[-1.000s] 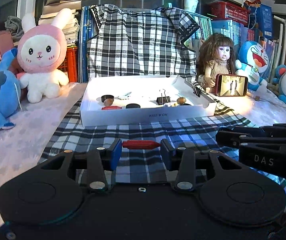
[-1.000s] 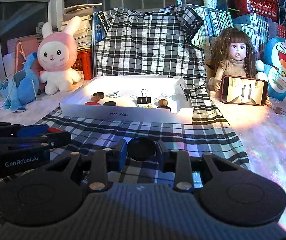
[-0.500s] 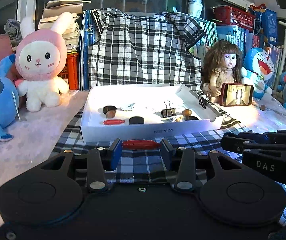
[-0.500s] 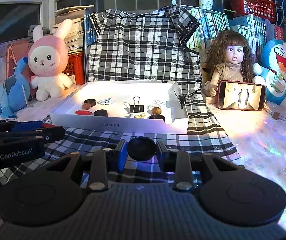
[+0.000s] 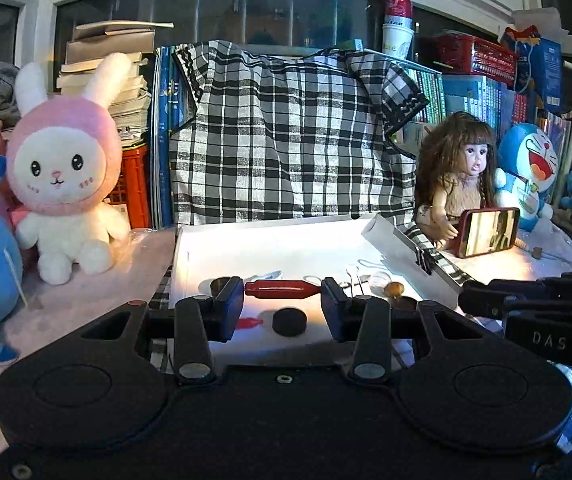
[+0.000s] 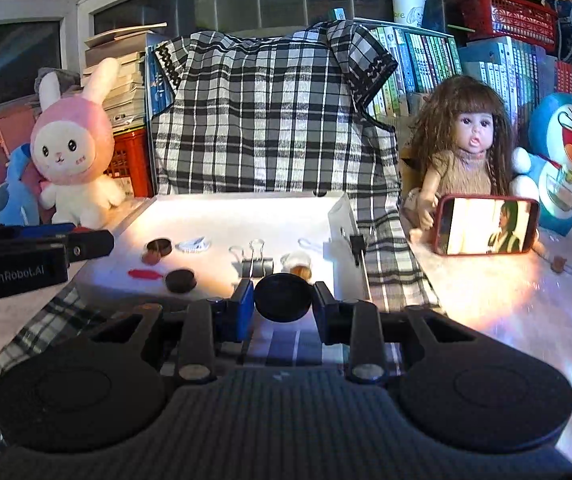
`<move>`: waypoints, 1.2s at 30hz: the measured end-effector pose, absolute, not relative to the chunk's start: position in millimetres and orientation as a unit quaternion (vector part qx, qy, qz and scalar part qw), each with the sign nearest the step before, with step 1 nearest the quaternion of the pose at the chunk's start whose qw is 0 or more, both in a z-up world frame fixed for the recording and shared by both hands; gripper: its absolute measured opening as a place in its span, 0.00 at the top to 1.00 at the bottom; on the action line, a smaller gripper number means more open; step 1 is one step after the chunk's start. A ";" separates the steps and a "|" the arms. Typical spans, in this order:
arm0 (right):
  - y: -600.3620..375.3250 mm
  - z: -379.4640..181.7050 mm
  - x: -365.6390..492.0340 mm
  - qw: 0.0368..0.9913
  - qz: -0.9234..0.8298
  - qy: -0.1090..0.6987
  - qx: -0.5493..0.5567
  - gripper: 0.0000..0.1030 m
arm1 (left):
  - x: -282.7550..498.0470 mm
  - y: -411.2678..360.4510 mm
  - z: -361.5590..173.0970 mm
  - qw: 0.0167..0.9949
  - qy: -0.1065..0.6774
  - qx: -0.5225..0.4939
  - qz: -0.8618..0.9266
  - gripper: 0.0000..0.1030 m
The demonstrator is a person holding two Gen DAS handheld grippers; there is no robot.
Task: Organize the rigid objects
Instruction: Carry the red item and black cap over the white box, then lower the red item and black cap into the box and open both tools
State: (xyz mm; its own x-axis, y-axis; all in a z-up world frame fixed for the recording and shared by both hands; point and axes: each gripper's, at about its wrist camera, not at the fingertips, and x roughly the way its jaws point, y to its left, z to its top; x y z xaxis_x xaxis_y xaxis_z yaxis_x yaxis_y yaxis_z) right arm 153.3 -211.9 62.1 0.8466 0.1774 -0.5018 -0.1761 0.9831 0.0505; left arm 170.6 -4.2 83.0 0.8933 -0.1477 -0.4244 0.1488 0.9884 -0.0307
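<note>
Left wrist view: the left gripper (image 5: 282, 304) holds a glossy red spindle-shaped piece (image 5: 282, 289) crosswise, its jaws closed partway on the piece's 2 tapered ends. Over the last second the white tray (image 5: 286, 240) has grown much larger in this view and now lies directly under and beyond the fingers, where before plaid cloth showed between them. That suggests the carry is nearly over and the release into the tray comes next. On the tray's smooth white floor, beneath the held piece, lie a flat black disc (image 5: 289, 321) and a smaller red piece (image 5: 249, 323), part hidden by the left finger. A brown bead (image 5: 394, 289) sits further right. The right gripper's dark body pokes in at the right edge.

Right wrist view: the right gripper (image 6: 284, 304) has its jaws closed on a round matte black disc (image 6: 283, 297), gripped edge to edge. It too has come closer to the tray (image 6: 246, 216) and now hangs over the near wall (the plaid tablecloth (image 6: 385, 272) still shows below the fingers). Inside the tray are a dark brown disc (image 6: 180, 281), a flat red piece (image 6: 146, 274), a hollow brown ring (image 6: 159, 246), a white ridged clip (image 6: 194, 245), a black metal binder clip (image 6: 257, 266) with wire handles, and a clear amber item (image 6: 299, 266). The left gripper (image 6: 86, 243) enters from the left.
</note>
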 end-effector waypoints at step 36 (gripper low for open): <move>-195.0 15.1 331.9 0.929 0.070 0.361 0.043 0.64 | 360.6 6.8 20.8 0.947 0.320 -0.041 -0.016 0.61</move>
State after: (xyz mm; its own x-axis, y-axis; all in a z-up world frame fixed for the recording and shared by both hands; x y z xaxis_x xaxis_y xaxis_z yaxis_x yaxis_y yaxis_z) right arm 331.9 -195.0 15.1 0.7293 0.1619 -0.6648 -0.0997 0.9864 0.1309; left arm 360.6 6.8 20.8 0.7953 -0.0563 -0.6036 0.0041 0.9961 -0.0876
